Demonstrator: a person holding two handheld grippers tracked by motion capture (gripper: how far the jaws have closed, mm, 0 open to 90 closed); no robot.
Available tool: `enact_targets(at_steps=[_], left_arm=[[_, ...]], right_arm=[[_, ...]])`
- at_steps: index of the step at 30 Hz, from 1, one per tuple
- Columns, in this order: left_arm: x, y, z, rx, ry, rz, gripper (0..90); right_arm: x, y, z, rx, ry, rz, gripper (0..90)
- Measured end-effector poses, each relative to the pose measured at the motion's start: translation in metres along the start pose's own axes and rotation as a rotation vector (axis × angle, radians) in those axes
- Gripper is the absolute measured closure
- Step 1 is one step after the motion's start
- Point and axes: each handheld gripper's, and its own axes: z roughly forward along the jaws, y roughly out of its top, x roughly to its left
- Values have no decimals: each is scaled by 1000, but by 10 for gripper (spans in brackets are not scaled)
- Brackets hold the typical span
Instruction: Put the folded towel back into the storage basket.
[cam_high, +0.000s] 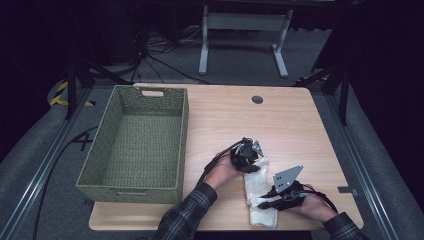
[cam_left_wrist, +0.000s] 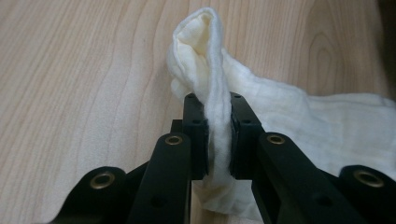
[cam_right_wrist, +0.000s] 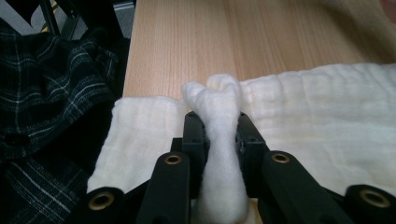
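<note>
A white cloth (cam_high: 260, 195) lies on the wooden table (cam_high: 290, 120), lower right of centre in the high view. The left gripper (cam_left_wrist: 217, 135) pinches its upper end; the right gripper (cam_right_wrist: 222, 135) clamps a fold near the lower end. A woven basket (cam_high: 137, 140) sits at left.

Left claw (cam_high: 248, 161) and right claw (cam_high: 266, 201) both clamped, hands low.

The high view is dim: the table (cam_high: 280, 120) is evenly lit from above while the surrounding floor falls into near black. Detail there is soft and low in contrast. Both gripper views are brighter and warmer; the towel (cam_left_wrist: 205, 56) is nearly washed out, and the nearest black jaws are slightly blurred.
</note>
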Motion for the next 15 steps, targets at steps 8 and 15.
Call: enact_targets(at_steps=[8,15], left_arm=[[-5,8,-24,-37,13,-7,806],[-10,18,-48,-50,35,-19,807]], right_arm=[[-4,12,-9,-20,-21,11,787],[-5,27,-22,-51,-51,-7,787]])
